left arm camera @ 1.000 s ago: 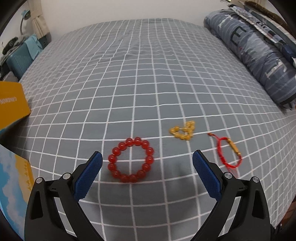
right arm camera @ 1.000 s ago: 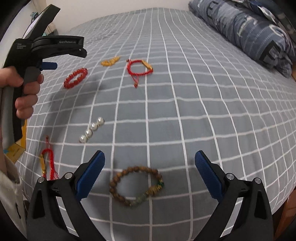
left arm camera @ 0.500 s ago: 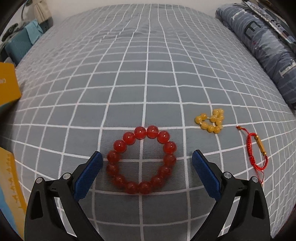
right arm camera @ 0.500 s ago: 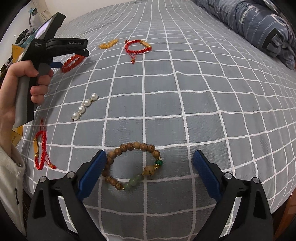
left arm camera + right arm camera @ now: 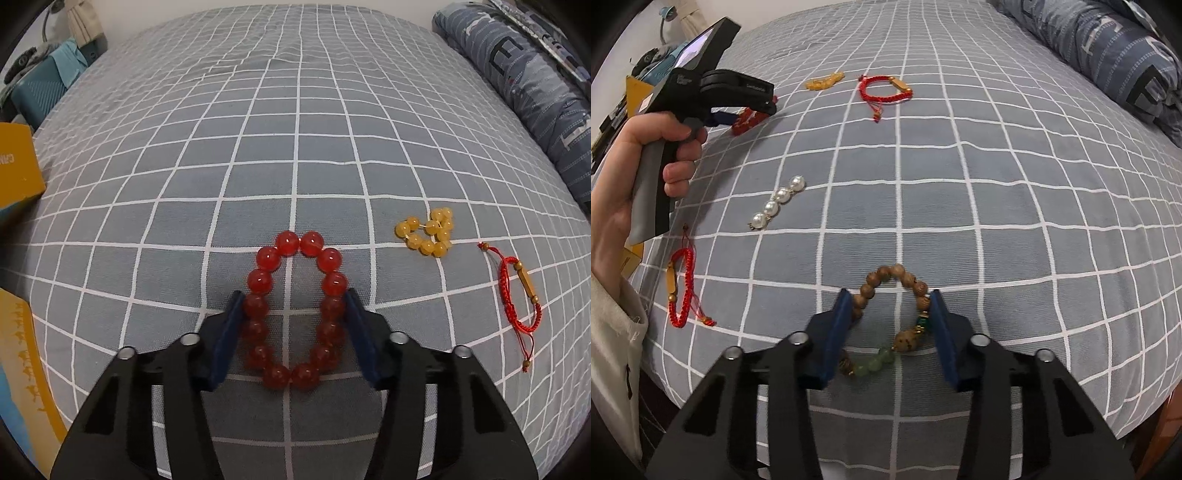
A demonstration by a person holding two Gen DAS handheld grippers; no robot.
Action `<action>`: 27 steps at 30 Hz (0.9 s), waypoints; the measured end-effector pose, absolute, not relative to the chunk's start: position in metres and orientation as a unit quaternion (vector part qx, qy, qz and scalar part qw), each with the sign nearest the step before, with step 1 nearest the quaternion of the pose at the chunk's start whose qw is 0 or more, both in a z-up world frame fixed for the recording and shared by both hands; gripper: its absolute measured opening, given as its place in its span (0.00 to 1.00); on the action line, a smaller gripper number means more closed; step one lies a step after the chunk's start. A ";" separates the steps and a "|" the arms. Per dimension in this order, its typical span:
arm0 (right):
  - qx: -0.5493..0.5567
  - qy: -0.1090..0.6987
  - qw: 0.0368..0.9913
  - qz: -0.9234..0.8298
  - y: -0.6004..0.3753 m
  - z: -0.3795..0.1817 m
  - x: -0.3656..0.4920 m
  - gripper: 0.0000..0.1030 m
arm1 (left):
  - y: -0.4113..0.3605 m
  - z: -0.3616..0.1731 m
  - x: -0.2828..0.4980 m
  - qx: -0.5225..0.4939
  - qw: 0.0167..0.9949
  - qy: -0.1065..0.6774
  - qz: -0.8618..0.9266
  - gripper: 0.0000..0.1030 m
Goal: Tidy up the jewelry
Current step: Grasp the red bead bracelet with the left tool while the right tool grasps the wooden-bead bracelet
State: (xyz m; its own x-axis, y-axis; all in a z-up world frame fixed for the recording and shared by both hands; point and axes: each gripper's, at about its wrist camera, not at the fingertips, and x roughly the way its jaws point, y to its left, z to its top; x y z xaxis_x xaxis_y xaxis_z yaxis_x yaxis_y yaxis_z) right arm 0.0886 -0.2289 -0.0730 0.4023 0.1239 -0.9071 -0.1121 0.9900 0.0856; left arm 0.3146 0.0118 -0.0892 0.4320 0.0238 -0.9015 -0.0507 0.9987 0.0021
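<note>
Now both tongs have just been closing on bracelets lying on the checked bed (image 5: 295, 155). The left tongs (image 5: 293, 308) pinch the red bead bracelet (image 5: 295, 310) into an oval, blue pads pressed against its sides. The right tongs (image 5: 892, 306) squeeze the wooden bead bracelet (image 5: 890, 321) likewise. A pearl strand (image 5: 777, 202) lies well apart.

A grey bedsheet with a white grid pattern (image 5: 295, 147) covers the bed. At its far right edge lies a rolled blue-grey patterned quilt (image 5: 524, 92). Off its left edge sit a yellow cardboard box (image 5: 16, 166) and a teal ribbed case (image 5: 35, 94).
</note>
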 end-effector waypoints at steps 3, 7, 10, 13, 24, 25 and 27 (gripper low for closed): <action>0.001 0.540 0.839 0.071 -0.227 -0.072 0.088 0.17 | 0.012 -0.088 0.311 -0.014 0.846 0.533 0.020 0.34; -0.009 0.540 0.839 0.063 -0.225 -0.073 0.087 0.07 | 0.010 -0.084 0.304 -0.023 0.847 0.532 0.015 0.26; -0.010 0.536 0.842 0.062 -0.225 -0.071 0.085 0.07 | 0.011 -0.081 0.302 -0.027 0.847 0.532 0.011 0.26; -0.010 0.535 0.843 0.062 -0.226 -0.070 0.086 0.07 | 0.011 -0.078 0.299 -0.035 0.847 0.530 0.008 0.26; -0.010 0.525 0.849 0.061 -0.223 -0.061 0.082 0.07 | 0.009 -0.062 0.287 -0.037 0.855 0.518 0.001 0.12; -0.010 0.523 0.850 0.061 -0.223 -0.060 0.081 0.07 | 0.008 -0.062 0.286 -0.035 0.855 0.518 0.002 0.12; -0.011 0.523 0.850 0.060 -0.222 -0.059 0.081 0.07 | 0.008 -0.061 0.283 -0.032 0.855 0.517 0.004 0.12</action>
